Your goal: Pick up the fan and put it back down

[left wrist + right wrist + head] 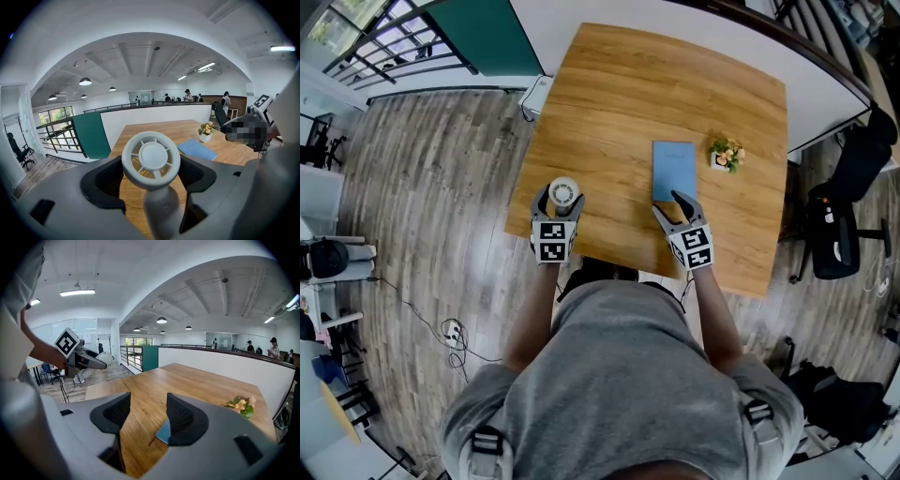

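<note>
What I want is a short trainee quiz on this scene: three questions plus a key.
1. True or false: the right gripper is clamped on the flat blue notebook.
2. What stands between the jaws of the left gripper? A) small white handheld fan B) a mug C) nothing
3. Fill in: in the head view, the small white pot of flowers stands to the notebook's ____.
Key: 1 false, jaws apart; 2 A; 3 right.
</note>
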`<state>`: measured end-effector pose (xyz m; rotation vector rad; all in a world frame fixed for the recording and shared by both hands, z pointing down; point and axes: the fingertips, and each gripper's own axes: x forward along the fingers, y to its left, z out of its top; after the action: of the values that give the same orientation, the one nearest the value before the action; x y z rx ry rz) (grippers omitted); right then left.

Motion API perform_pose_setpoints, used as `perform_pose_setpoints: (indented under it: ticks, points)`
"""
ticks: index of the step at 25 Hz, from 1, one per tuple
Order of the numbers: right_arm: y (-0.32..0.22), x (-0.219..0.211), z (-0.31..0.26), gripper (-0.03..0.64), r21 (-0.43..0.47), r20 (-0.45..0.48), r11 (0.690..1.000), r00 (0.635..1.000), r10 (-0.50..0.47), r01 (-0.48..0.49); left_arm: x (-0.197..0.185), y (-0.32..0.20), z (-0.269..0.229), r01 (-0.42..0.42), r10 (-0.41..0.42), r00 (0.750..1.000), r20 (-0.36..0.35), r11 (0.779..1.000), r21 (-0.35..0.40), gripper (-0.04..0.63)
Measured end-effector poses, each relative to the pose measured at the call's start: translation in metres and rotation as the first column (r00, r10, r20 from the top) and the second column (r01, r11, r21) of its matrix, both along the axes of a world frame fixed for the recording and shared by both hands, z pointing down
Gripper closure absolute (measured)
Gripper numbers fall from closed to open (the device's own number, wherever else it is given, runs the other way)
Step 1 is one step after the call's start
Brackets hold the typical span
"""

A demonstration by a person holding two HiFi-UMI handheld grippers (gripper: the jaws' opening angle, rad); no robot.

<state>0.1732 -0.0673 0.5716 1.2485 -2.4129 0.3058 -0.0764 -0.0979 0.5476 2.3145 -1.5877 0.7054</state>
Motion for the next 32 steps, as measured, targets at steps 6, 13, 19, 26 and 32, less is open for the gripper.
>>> perform_pose_setpoints:
  ticks: [6, 13, 19, 26, 32]
  points:
    - [-0.008, 0.000, 0.000, 0.368, -0.003, 0.003, 1.000, 1.000, 0.000, 0.000, 0.003, -0.006, 0.003, -0.006, 0.006, 1.000, 0.004, 1.000, -0.011, 0.218]
    - [-0.016, -0.004, 0.011, 0.368, -0.031, -0.001, 1.000, 1.000, 0.003, -0.003, 0.001, -0.021, 0.011, -0.012, 0.012, 1.000, -0.001, 1.000, -0.026, 0.218]
    - [-0.026, -0.014, 0.021, 0.368, -0.057, 0.000, 0.998, 1.000, -0.001, 0.001, -0.004, -0.032, 0.026, -0.010, 0.010, 1.000, -0.009, 0.998, -0.056, 0.218]
    - [-0.038, -0.026, 0.029, 0.368, -0.088, -0.008, 0.996, 1.000, -0.011, 0.011, -0.009, -0.048, 0.042, -0.017, 0.016, 1.000, -0.018, 0.995, -0.097, 0.218]
    - [-0.052, -0.036, 0.040, 0.370, -0.124, 0.007, 0.992, 1.000, 0.012, -0.011, -0.005, -0.065, 0.063, -0.055, 0.052, 0.998, -0.024, 0.989, -0.135, 0.218]
